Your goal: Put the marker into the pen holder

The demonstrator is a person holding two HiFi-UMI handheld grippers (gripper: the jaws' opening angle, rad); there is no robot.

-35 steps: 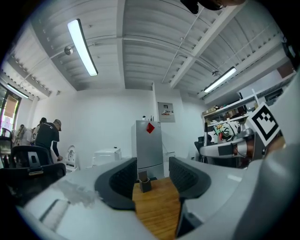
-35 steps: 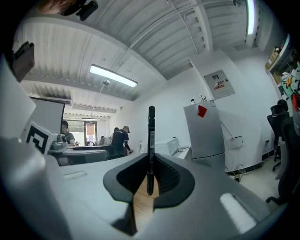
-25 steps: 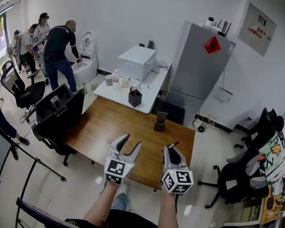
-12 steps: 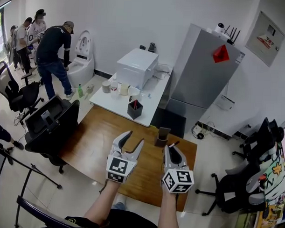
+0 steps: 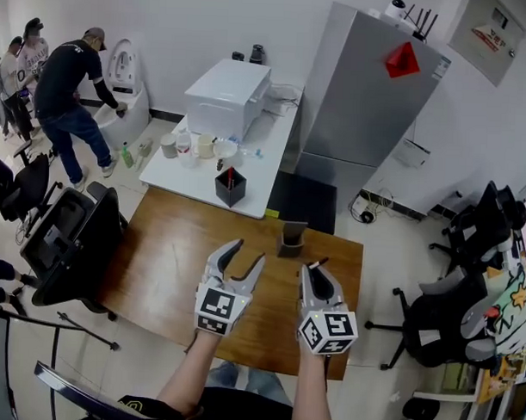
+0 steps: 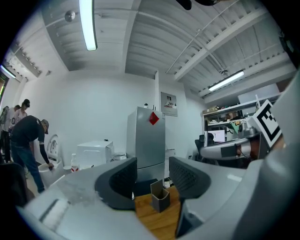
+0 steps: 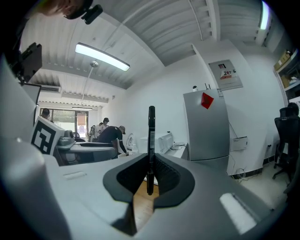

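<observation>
Since a second earlier, the wooden table (image 5: pixel 176 245) and the pen holder (image 5: pixel 290 240) had drawn nearer under me, while both grippers kept their place in the head view. My right gripper (image 5: pixel 313 269) was pressed together on the marker (image 7: pixel 151 140), which stood upright between the jaws with its top well above them. My left gripper (image 5: pixel 246 253) was spread, with the pen holder showing beyond the gap. That holder stood near the table's far edge, just ahead of both grippers. Beyond were a white table (image 5: pixel 247 174) and a grey fridge (image 5: pixel 370 97).
</observation>
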